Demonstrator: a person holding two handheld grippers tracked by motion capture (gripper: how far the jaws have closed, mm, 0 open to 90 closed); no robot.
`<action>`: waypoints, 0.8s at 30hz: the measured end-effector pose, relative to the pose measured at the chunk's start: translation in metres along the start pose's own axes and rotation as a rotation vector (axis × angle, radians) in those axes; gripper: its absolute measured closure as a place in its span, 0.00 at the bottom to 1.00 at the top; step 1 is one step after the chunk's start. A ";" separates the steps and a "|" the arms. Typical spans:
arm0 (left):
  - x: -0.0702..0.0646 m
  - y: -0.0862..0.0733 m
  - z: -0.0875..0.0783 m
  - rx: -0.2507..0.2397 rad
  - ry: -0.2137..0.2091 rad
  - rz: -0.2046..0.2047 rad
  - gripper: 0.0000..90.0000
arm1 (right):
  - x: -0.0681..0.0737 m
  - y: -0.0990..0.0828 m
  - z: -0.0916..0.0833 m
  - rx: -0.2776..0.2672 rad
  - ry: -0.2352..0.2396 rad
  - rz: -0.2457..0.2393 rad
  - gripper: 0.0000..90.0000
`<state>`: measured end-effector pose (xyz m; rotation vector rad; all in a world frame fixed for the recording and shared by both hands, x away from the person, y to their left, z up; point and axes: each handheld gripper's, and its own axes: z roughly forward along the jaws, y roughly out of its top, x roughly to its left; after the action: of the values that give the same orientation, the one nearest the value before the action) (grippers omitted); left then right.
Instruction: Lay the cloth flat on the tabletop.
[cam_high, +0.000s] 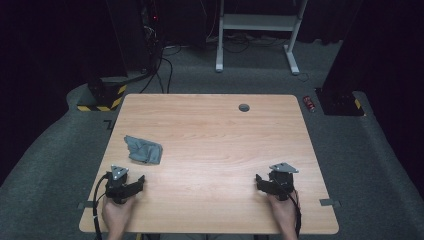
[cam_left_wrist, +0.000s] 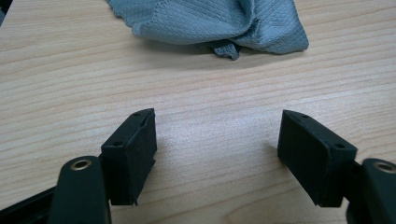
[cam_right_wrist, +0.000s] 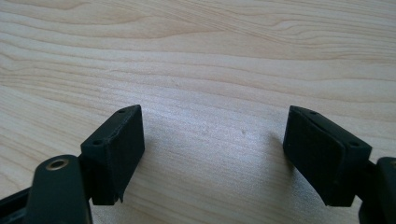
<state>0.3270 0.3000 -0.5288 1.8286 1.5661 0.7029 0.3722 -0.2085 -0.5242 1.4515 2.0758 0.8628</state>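
A crumpled grey cloth (cam_high: 143, 150) lies on the left part of the wooden table (cam_high: 215, 145). My left gripper (cam_high: 140, 181) rests near the front left edge, just in front of the cloth, held by a hand. In the left gripper view its jaws stand wide apart around bare wood (cam_left_wrist: 217, 135), and the cloth (cam_left_wrist: 210, 21) lies a short way ahead. My right gripper (cam_high: 260, 181) rests near the front right edge in the other hand. The right gripper view (cam_right_wrist: 215, 135) has its jaws wide apart with nothing between them.
A small round grey grommet (cam_high: 244, 107) sits in the table near its far edge. Beyond the table stand a white desk frame (cam_high: 257, 35), dark pillars with yellow-black striped bases (cam_high: 102, 97) and cables on the grey carpet. A small red object (cam_high: 309, 103) lies on the floor at the far right.
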 end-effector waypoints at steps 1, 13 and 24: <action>0.000 0.000 0.000 0.000 0.001 0.000 0.32 | 0.000 0.000 0.000 0.001 0.001 0.002 0.23; 0.000 0.000 0.000 -0.002 0.000 0.000 0.32 | 0.001 0.000 0.000 0.002 0.005 0.001 0.23; 0.000 0.000 0.000 -0.002 0.002 -0.002 0.33 | 0.001 0.000 0.000 0.002 0.006 -0.001 0.23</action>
<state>0.3273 0.3003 -0.5287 1.8253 1.5680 0.7045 0.3720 -0.2080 -0.5240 1.4513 2.0818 0.8655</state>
